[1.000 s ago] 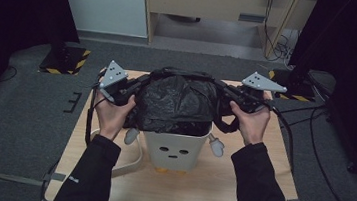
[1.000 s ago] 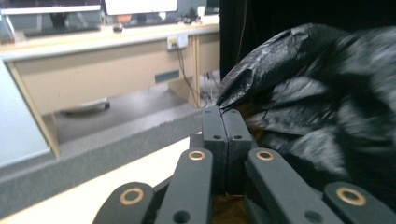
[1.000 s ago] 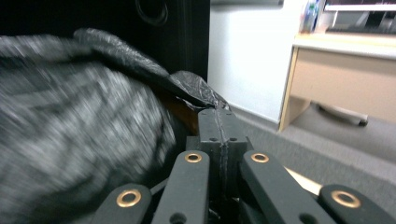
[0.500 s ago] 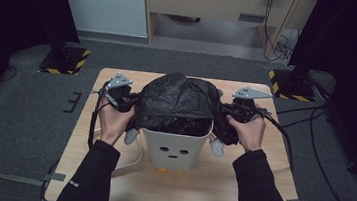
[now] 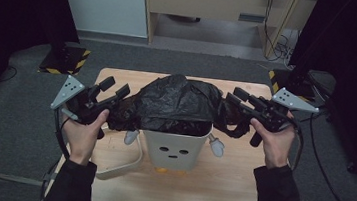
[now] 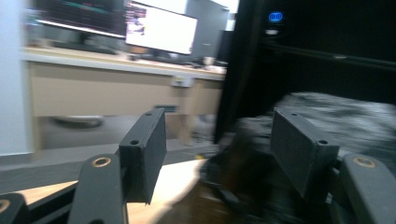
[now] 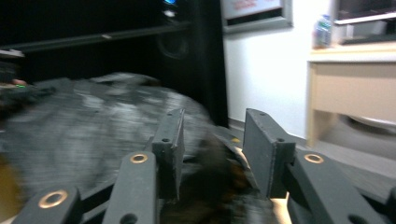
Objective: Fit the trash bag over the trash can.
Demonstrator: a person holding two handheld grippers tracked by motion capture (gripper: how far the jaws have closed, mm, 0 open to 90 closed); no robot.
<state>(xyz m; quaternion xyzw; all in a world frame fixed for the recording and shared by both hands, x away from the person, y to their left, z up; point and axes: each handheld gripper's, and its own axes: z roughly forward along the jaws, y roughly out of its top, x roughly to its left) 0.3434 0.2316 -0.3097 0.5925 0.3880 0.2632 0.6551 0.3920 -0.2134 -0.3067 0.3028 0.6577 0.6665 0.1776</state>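
Now that both pairs of tongs have been drawn outward from the black bin bag (image 5: 176,105), the plastic is let go. The left tongs (image 5: 115,88) have just been opening and are seen parted, with nothing pressed between them; the right tongs (image 5: 240,96) have just been opening too, and a loose fold of bag lies in their gap, not pinched. The bag is left draped over the rim of the white bin (image 5: 177,149) at the middle of the worktop (image 5: 223,185), bulging upward. The lining is judged nearly done, with the edges perhaps to be tucked down.
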